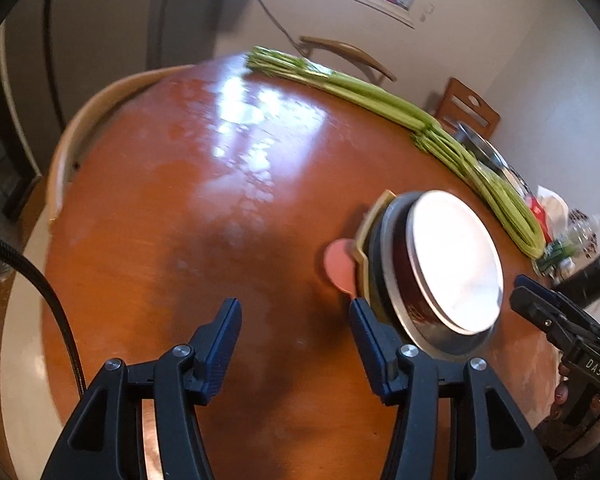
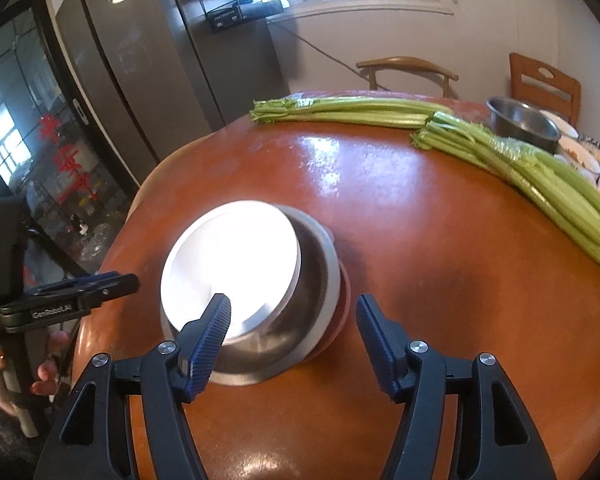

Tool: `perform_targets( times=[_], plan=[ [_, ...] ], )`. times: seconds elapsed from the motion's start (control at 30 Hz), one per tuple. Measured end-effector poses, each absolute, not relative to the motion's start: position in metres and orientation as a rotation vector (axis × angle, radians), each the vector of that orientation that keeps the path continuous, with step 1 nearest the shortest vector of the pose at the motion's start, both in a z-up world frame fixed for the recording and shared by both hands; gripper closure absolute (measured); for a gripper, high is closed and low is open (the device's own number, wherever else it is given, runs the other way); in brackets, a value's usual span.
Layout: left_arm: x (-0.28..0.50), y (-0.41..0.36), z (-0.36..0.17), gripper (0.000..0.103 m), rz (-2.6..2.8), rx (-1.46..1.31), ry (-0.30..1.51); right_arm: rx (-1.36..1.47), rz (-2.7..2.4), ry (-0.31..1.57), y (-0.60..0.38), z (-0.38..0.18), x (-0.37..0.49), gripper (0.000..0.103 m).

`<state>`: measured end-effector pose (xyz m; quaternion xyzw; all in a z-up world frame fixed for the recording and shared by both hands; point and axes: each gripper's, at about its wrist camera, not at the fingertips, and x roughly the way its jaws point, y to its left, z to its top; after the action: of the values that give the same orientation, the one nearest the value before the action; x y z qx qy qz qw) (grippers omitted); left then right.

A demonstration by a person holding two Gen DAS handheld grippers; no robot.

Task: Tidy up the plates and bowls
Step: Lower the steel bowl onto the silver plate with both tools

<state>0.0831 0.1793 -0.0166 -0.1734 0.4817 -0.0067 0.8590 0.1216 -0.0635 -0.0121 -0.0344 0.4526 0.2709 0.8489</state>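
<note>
So we've got the steel bowl (image 2: 260, 300) sitting upside down on a pink plate (image 2: 342, 296), near our edge of the round wooden table (image 2: 420, 240). Our right gripper (image 2: 294, 308) hangs over it, jaws apart and holding nothing – left gripper (image 1: 296, 316) is also spread and empty, just beside the stack. Celery (image 2: 520, 168) lies along the far side.

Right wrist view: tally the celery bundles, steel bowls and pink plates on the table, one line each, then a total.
Celery bundles: 2, far bundle and near bundle
Steel bowls: 2, upturned bowl and upright bowl
Pink plates: 1, pink plate
Total: 5
</note>
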Motion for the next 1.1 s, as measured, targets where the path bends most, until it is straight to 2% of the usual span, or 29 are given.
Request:
perform_targets(
  times=[0.47, 1.1],
  plan=[
    [0.124, 0.184, -0.044, 0.047, -0.063, -0.372, 1.087, -0.061, 0.578, 0.982, -0.06, -0.024, 0.116, 0.036],
    [0.144, 0.165, -0.047, 0.049, -0.131, -0.284, 1.097, -0.036, 0.59, 0.981, -0.057, -0.028, 0.125, 0.035]
  ],
)
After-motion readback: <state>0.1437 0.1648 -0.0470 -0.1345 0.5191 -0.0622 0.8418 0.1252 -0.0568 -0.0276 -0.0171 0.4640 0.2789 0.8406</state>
